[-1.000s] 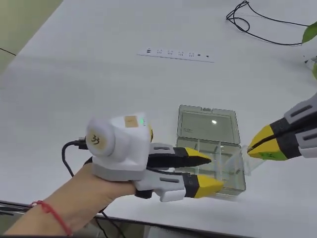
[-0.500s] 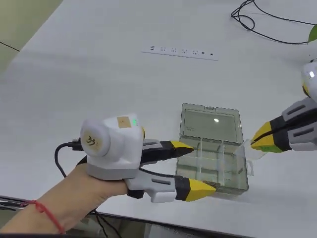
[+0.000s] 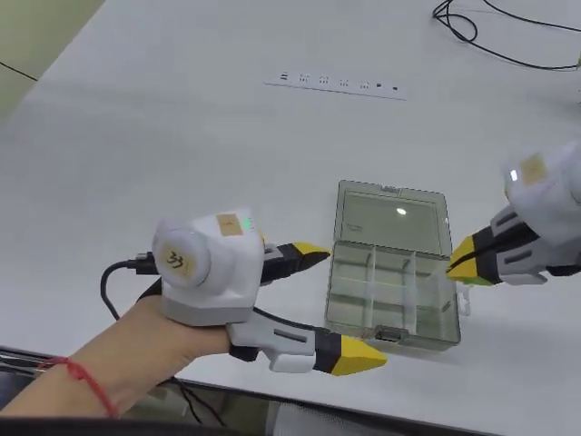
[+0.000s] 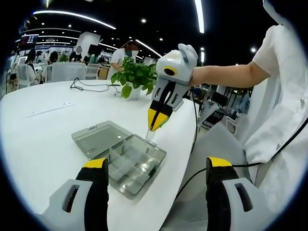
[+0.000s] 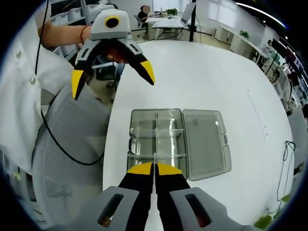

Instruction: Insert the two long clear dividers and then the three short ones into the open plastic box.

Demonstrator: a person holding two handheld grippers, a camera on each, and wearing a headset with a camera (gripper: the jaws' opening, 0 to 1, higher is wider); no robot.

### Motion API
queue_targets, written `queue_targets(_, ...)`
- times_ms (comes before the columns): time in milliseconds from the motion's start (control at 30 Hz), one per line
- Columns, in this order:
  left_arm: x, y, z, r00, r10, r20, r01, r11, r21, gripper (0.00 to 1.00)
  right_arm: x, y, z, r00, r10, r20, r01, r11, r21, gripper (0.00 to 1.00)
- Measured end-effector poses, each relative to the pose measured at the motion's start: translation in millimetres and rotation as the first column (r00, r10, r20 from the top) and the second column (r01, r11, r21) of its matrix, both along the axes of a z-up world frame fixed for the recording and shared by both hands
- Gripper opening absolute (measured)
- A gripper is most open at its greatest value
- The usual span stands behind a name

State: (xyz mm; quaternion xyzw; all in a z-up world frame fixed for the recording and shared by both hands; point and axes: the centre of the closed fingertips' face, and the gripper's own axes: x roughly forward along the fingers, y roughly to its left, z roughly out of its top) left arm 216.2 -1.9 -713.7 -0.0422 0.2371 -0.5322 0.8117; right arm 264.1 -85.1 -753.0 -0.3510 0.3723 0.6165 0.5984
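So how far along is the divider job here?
Done: some clear dividers stand in the open box, count unclear. In hand: the right gripper is shut on another clear divider over the box's edge; the left gripper is open, empty. Left: seating that one, possibly more.

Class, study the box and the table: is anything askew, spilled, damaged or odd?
Nothing stands out. The box lies open with its lid flat. The fitted dividers stand straight, and the right gripper holds a loose divider at the box's edge.
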Motion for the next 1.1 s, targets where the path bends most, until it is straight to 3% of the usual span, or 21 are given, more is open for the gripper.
queue_targets(633, 2.3, -0.3, 0.5, 1.0, 0.012, -0.007, -0.012, 1.0, -0.011, 0.87, 1.7, 0.5, -14.8, 1.0, 0.001, -0.024, -0.002, 1.0, -0.016, 0.02)
queue_targets(933, 1.5, 0.7, 1.3, 1.0, 0.016, -0.005, -0.016, 1.0, -0.014, 0.87, 0.5, 0.3, -20.0, 0.997, -0.023, -0.07, 0.026, 0.999, 0.034, 0.02)
queue_targets(1100, 1.7, 1.1, 2.1, 1.0, 0.022, -0.003, -0.022, 1.0, -0.019, 0.87, -0.4, 1.1, -21.2, 0.999, 0.003, -0.054, 0.001, 0.998, 0.06, 0.02)
